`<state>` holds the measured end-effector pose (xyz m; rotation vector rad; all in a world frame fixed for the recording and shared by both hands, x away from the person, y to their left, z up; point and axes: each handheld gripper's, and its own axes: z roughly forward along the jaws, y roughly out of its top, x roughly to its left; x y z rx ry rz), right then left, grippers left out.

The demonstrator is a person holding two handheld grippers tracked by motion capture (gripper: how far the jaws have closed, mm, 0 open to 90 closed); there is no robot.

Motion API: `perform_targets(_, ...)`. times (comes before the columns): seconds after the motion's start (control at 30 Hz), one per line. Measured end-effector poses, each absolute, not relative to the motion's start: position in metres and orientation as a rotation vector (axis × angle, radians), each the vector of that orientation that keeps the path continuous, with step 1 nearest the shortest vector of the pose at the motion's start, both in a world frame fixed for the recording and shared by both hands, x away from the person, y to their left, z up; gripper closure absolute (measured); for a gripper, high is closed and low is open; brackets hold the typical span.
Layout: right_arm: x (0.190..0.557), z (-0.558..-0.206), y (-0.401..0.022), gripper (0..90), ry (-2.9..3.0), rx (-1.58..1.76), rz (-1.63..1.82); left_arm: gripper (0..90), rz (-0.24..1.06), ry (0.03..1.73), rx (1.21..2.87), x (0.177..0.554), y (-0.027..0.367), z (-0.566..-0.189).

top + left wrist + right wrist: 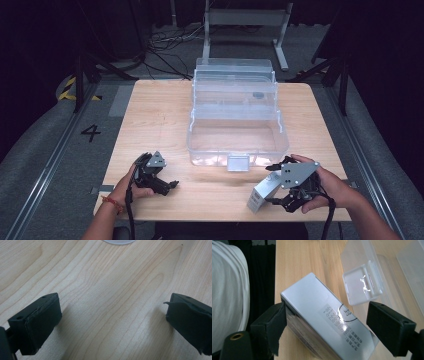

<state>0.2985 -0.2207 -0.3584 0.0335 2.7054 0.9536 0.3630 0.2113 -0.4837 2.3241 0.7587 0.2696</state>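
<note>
- Table [155, 115]: light wood, seen from above; a clear plastic bin [235, 135] with stepped, opened-out tiers stands at its middle, reaching toward the far edge.
- Bin latch [238, 162]: a clear tab on the near wall, facing the person; in the right gripper view it sits just beyond the box [324, 322], above the far jaw.
- Left gripper [162, 184]: low over the near-left part of the table, held in the left hand [131, 189]. Jaws spread wide with bare wood grain between them; nothing held.
- Right gripper [272, 186]: near-right part of the table, held in the right hand [330, 187].
- Box: silver-grey, oblong, printed label on its upper face. It lies tilted between the right jaws, just in front of the bin's near-right corner.
- Grip: one jaw presses a box side; the other appears to stand a little off the opposite edge, though the angle is poor. Contact on both sides cannot be confirmed.
- Edge of the right gripper view: a white sleeve [227, 290] past the table's near edge.
</note>
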Motion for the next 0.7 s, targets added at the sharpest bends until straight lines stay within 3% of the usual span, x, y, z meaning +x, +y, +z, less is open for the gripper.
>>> perform_targets(0.1,0.2956,-0.3585,-0.2227,20.0,2.693,0.032,0.953,0.5,0.27,0.758,2.324,0.363,0.2113,-0.4837)
perform_targets(0.57,0.2954,-0.3534,-0.2295,49.8,2.743,0.064,0.864,0.4,0.27,0.759,2.324,0.363,0.2113,-0.4837)
perform_targets(0.7,0.2963,-0.3518,-0.2306,52.3,2.76,0.09,0.873,0.5,0.27,0.759,2.324,0.363,0.2113,-0.4837)
